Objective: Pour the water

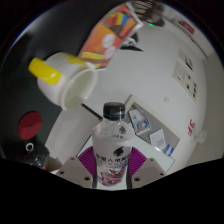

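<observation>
A clear plastic water bottle point(112, 145) with a black cap and a white label with pink print stands between my gripper's point(112, 168) fingers. Both magenta pads point(88, 163) press against its sides, so the gripper is shut on it. The whole scene looks tilted. Beyond the bottle, up and to the left, is a white cup point(78, 85) with a yellow piece point(45, 71) at its side. The bottle's lower part is hidden between the fingers.
On the white table point(170, 100), small packets point(150, 128) lie right of the bottle. A colourful orange box or booklet point(112, 35) lies beyond the cup. A red object point(30, 125) and a dark bottle-like thing point(30, 155) sit to the left.
</observation>
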Tool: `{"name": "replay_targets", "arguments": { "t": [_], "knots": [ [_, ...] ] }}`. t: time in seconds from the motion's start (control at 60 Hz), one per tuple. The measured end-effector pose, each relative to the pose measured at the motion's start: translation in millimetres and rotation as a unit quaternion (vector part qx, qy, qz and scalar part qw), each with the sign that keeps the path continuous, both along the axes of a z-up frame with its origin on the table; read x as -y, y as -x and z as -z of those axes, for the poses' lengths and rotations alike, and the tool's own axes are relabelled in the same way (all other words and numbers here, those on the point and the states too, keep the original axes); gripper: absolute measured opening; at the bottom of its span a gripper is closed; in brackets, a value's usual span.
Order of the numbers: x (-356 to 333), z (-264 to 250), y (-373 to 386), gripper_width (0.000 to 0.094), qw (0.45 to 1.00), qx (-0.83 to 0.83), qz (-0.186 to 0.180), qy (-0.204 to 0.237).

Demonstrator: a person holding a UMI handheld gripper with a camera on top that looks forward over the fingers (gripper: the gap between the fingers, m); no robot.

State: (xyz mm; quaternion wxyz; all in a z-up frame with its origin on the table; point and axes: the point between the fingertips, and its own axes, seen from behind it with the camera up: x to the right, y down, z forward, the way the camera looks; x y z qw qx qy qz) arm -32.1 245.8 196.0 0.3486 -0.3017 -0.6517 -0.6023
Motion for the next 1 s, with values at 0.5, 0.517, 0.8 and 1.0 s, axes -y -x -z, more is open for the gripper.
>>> {"name": "replay_targets", "arguments": {
  "t": [0.5, 0.517, 0.8, 1.0],
  "knots": [
    [24.6, -62.6, -44.9, 0.0372, 0.597, -0.790, 0.080, 0.111],
    [24.0, -53.9, -48.3, 0.0372, 0.584, -0.799, 0.086, 0.114],
    [13.0, 89.2, -71.0, 0.0369, 0.464, -0.857, 0.163, 0.155],
    [9.0, 127.5, -72.1, 0.0377, 0.475, -0.853, 0.152, 0.152]
  ]
}}
